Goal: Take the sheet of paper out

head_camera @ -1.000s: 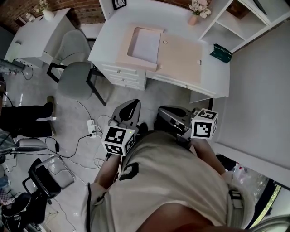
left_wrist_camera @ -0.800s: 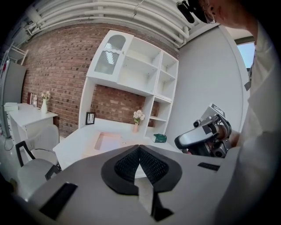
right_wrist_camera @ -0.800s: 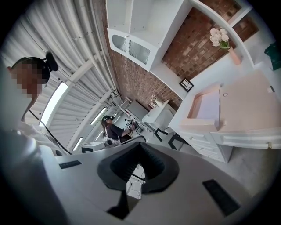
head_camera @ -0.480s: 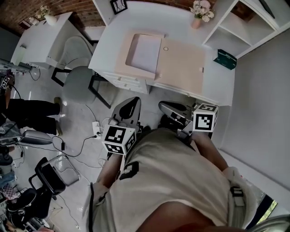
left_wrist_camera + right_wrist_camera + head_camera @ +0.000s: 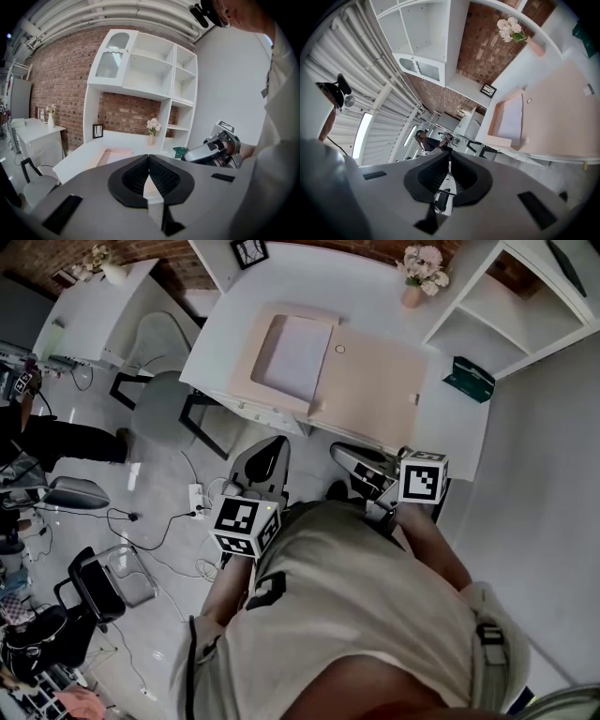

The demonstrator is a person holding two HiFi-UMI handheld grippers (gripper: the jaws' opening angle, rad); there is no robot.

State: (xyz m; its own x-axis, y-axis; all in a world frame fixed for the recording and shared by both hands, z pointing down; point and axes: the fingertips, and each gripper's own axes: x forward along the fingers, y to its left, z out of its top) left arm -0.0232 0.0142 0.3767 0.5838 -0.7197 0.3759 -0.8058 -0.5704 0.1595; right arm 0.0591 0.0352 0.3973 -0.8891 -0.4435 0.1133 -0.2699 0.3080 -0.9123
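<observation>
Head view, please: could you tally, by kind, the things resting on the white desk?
Beige tray: 1
Sheet of paper: 1
Flat beige panel: 1
Vase of flowers: 1
Picture frame: 1
Green box: 1
Total: 6

sheet of paper [image 5: 295, 348]: white | tray [image 5: 246, 367] around it: pale pink | flat panel [image 5: 375, 381] right of tray: pale pink | surface [image 5: 319, 282]: white | box [image 5: 469, 379] far right: dark green | brick wall [image 5: 61, 84]: red-brown | left claw [image 5: 148, 159], right claw [image 5: 449, 157]: dark grey, cubes patterned in black-and-white squares
</observation>
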